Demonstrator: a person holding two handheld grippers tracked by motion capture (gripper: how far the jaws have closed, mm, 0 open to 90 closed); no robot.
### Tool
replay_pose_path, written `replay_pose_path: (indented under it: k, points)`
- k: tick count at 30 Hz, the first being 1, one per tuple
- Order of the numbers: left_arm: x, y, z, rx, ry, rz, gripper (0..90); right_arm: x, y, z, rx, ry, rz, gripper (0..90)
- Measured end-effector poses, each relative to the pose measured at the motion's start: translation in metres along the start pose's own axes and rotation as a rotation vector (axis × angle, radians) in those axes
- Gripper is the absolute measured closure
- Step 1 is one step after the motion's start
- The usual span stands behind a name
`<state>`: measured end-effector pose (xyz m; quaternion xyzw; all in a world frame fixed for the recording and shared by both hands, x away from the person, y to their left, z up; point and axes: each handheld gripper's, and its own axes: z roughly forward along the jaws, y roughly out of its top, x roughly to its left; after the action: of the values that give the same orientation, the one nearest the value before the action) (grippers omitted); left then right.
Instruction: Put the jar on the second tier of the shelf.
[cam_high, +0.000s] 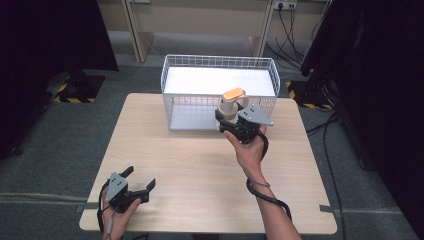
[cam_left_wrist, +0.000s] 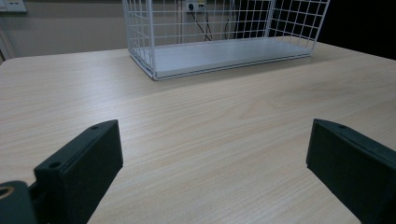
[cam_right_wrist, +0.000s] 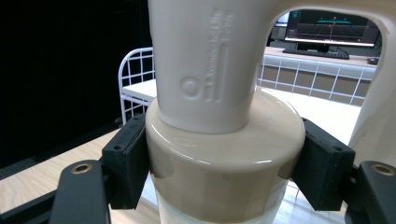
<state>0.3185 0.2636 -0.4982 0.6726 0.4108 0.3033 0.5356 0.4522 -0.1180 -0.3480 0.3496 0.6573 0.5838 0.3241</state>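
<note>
The oil jug (cam_right_wrist: 219, 116) is cut off at the top and bottom edges, its small embossed lettering unreadable.

Wooden table (cam_high: 200, 165) — wire basket (cam_high: 172, 75) atop.

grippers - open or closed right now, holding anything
Left gripper: open, holding nothing, low over the table.
Right gripper: shut on the oil bottle.

Grippers: I count two, black two-jaw gripper at my left (cam_high: 141, 181), one at my right (cam_high: 231, 120)
Baskets: one white wire basket (cam_high: 172, 67)
Bottles: one cream oil bottle with orange cap (cam_high: 231, 104)
Tables: one light wooden table (cam_high: 200, 165)
</note>
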Motion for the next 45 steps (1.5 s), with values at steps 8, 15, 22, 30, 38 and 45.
replay_pose_path:
  k: [8,15,22,30,38,45]
  points:
    - [0.0,0.0,0.0,0.001,-0.002,-0.001,3.1,-0.004,0.012,0.003,-0.013,-0.013,-0.003,29.2]
    - [0.0,0.0,0.0,0.001,-0.001,-0.001,3.1,-0.009,0.024,0.006,-0.02,-0.026,-0.009,29.2]
    - [0.0,0.0,0.0,0.0,-0.002,-0.004,3.1,-0.013,0.036,0.011,-0.027,-0.04,-0.012,29.2]
    - [0.001,0.0,0.0,0.0,-0.003,-0.005,3.1,-0.018,0.046,0.017,-0.029,-0.054,-0.008,29.2]
    - [0.001,0.0,0.0,-0.001,-0.004,-0.007,3.1,-0.023,0.056,0.025,-0.029,-0.069,-0.005,29.2]
    - [0.001,0.0,0.0,-0.001,-0.003,-0.007,3.1,-0.03,0.064,0.032,-0.027,-0.089,0.004,29.2]
